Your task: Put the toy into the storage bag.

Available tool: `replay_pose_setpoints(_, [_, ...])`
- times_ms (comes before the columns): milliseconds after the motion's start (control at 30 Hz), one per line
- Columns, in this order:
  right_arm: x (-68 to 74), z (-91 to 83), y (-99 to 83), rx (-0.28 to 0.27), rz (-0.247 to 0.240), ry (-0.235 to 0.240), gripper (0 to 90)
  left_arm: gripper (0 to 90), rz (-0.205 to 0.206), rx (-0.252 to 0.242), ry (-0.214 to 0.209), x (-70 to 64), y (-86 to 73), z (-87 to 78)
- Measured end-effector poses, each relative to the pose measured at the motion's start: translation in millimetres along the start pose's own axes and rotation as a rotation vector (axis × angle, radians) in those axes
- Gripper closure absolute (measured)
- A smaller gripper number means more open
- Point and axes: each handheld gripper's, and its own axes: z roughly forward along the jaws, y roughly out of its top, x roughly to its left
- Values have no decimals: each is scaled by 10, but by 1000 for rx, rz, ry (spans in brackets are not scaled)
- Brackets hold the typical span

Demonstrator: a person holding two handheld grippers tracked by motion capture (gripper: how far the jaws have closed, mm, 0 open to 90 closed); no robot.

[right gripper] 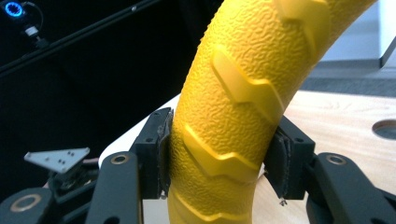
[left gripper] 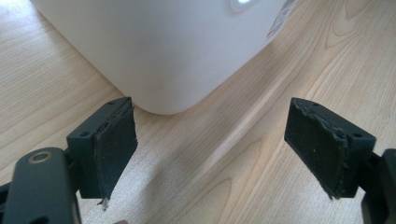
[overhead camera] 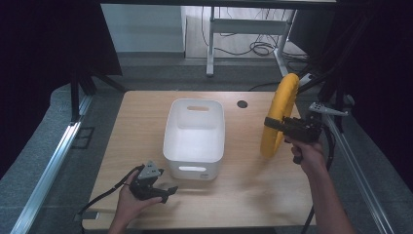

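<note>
Ring: my right gripper [overhead camera: 271, 123] has the yellow ring [overhead camera: 278, 115] held upright above the right side of the table [overhead camera: 253, 195], right of the white bin [overhead camera: 195, 130]; well clear of the wood.
Right jaws: clamped across the ring's tube on both sides, pads pressed into the pebbled, ridged skin [right gripper: 224, 121].
Left gripper [overhead camera: 165, 191]: resting near the bin's near-left corner; jaws spread wide, nothing between them.
Handling: I judge the ring light, rubbery, slightly yielding; texture should resist slipping; a hoop held at one point may swing.
Grip point: I'd keep hold across the tube between ridges, not on a raised chevron.
</note>
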Motion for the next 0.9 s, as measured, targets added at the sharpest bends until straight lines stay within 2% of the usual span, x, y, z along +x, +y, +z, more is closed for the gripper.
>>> replay_pose_setpoints(367, [156, 60, -32, -77, -24, -63, 475, 170, -1, 5, -4, -3, -2, 15])
replay_pose_setpoints(667, [331, 175, -57, -155, -75, -136, 474, 170, -1, 3, -5, -6, -3, 18])
replay_pose_setpoints(900, [411, 271, -83, -193, -92, -158, 473, 170, -1, 10, -8, -10, -7, 38])
